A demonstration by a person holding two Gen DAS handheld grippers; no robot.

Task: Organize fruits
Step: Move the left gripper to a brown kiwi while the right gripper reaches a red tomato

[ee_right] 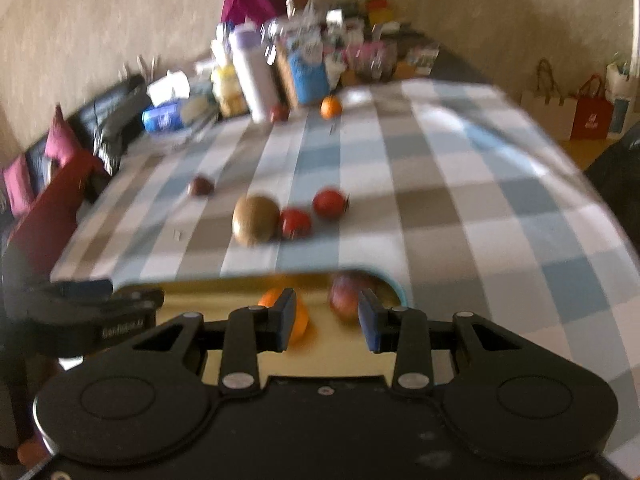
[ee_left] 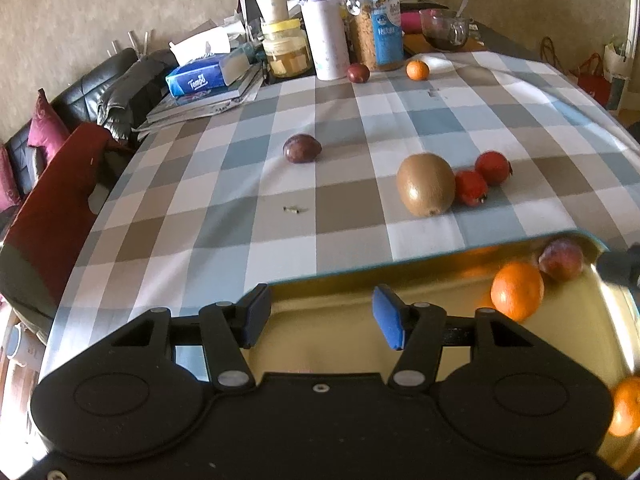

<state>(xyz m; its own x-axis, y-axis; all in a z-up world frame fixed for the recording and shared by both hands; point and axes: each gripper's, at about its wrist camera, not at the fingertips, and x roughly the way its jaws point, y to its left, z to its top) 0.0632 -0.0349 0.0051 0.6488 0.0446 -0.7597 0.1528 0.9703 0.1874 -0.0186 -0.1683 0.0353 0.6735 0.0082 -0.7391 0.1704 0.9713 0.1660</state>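
Inside the gold tray (ee_left: 400,280): an orange (ee_left: 517,290) and a plum (ee_left: 561,259) at two o'clock. Beyond its far rim at twelve, a kiwi (ee_left: 426,184) on open checked tablecloth (ee_left: 360,120). Both left gripper (ee_left: 322,316) and right gripper (ee_right: 326,320) spread, empty.

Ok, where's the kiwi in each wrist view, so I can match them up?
Left wrist: kiwi right of centre, on the checked cloth beyond the tray.
Right wrist: kiwi left of centre, blurred, also beyond the tray rim.
Shared landmark: the two red fruits just right of it.
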